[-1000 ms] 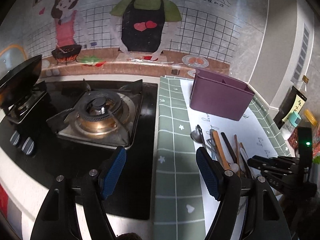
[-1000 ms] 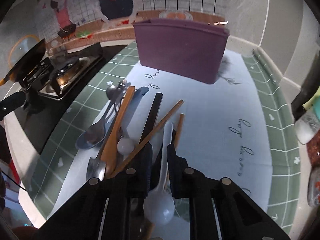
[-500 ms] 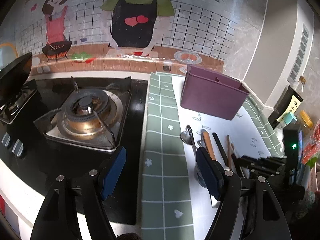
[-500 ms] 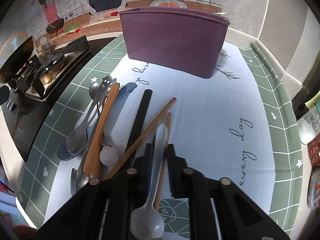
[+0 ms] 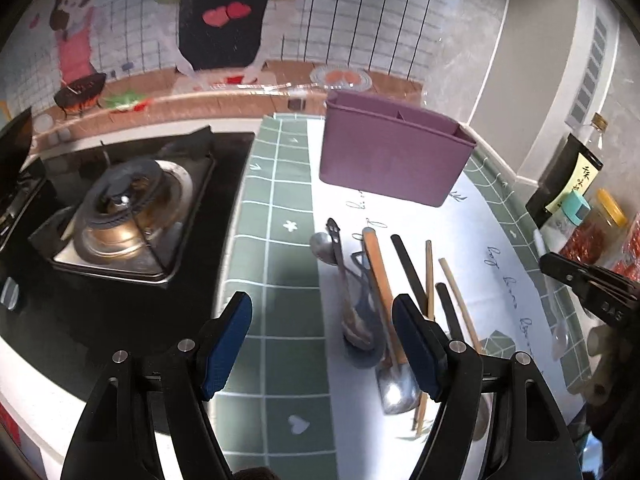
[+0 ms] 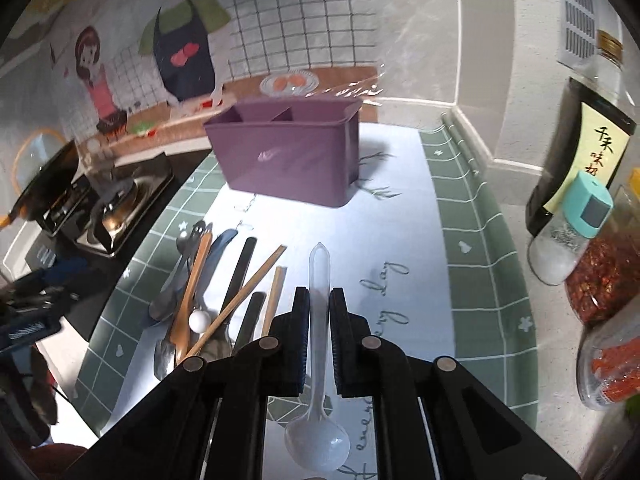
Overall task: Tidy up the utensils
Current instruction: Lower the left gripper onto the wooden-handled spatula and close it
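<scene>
The right gripper (image 6: 319, 308) has its jaws pinched on the handle of a clear plastic spoon (image 6: 320, 300), bowl hanging toward the camera at the bottom of the frame, handle tip pointing up the picture toward the purple utensil holder (image 6: 286, 158). The spoon is lifted off the mat (image 6: 404, 232). Left of the jaws in that view lies the rest of the pile (image 6: 216, 292): metal spoons, a wooden spoon, black chopsticks and wooden chopsticks, fanned out on the mat with a small white ball among them.

The left gripper (image 5: 322, 340) hangs with its jaws wide apart, gripping nothing, blue pads (image 5: 228, 344) either side of the green checked edge of the mat. In its view the pile sits at lower centre right, the holder stands above it in the upper centre, and the gas burner (image 5: 128, 216) is on the left. At the right edge the right gripper shows with the spoon dangling from it. Bottles and jars (image 6: 576, 216) stand at the counter's right side.
</scene>
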`<state>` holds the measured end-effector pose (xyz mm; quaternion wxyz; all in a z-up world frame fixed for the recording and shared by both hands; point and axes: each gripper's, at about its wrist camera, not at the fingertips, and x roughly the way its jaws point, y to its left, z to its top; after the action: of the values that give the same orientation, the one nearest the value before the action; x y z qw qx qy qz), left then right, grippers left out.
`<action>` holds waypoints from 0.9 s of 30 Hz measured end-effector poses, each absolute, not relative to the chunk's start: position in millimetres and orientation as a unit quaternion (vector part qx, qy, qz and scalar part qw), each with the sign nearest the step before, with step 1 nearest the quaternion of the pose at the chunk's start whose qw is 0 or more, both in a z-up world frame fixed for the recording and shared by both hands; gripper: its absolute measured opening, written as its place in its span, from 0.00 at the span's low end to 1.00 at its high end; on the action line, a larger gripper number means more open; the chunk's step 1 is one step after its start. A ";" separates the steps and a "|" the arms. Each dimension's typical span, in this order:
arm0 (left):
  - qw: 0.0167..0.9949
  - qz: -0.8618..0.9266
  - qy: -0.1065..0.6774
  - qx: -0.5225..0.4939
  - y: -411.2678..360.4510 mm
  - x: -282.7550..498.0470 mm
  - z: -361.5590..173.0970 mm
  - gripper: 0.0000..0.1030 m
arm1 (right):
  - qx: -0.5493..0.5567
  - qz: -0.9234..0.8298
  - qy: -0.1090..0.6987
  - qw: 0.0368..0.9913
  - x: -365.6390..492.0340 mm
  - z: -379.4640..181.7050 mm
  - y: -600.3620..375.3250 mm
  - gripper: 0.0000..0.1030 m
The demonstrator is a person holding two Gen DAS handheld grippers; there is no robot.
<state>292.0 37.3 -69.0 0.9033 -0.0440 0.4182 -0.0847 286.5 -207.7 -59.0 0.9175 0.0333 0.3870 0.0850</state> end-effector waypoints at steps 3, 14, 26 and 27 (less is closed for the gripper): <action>0.901 -0.099 0.420 -0.032 19.9 304.0 -71.8 0.71 | 0.035 0.086 0.384 0.919 284.7 -58.1 -209.2 0.09; 0.882 -0.107 0.459 -0.007 -31.7 343.5 -101.1 0.39 | 0.046 0.071 0.403 0.911 274.8 -73.8 -227.8 0.09; 0.869 -0.057 0.491 -0.001 -37.6 368.7 -126.0 0.36 | 0.049 0.064 0.402 0.912 270.7 -75.7 -240.9 0.09; 0.868 -0.055 0.494 -0.003 -37.3 369.9 -127.1 0.33 | 0.048 0.064 0.401 0.913 270.9 -75.2 -240.8 0.09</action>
<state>369.9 -37.3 -127.1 0.8677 -0.0029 0.4940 -0.0552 270.9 -240.8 -75.2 0.9126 0.0481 0.4009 0.0645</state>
